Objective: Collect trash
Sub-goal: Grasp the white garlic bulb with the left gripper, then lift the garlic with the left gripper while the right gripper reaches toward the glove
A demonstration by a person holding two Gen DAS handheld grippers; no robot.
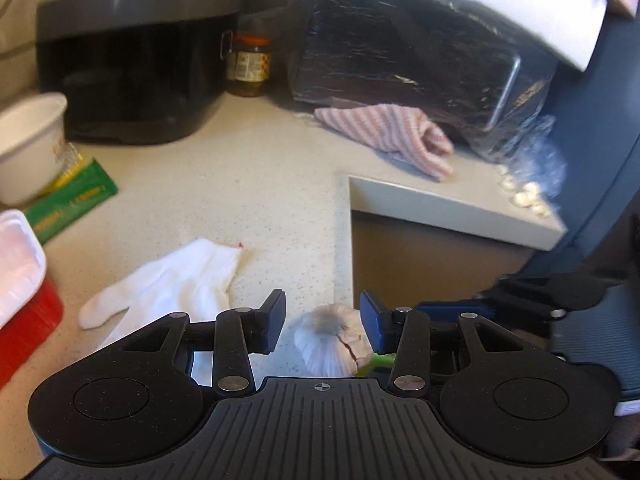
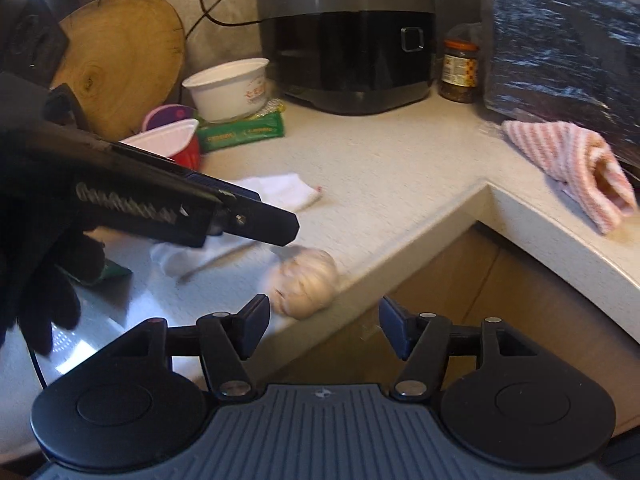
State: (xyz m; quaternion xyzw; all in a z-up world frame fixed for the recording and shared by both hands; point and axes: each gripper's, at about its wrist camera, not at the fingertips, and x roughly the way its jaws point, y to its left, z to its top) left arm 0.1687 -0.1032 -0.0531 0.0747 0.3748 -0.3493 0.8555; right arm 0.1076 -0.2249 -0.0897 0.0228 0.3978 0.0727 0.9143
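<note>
The garlic (image 1: 330, 338) lies low centre of the left view, at the counter (image 1: 260, 184) edge, between the parted fingers of the left gripper (image 1: 323, 326). The operator should centre them before closing. The right gripper (image 2: 322, 330) stands open, empty.

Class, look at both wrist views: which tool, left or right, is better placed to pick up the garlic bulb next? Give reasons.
Left. The garlic bulb sits between the open left tool, whereas the right tool hangs open beyond the counter edge, beside the bulb.
</note>
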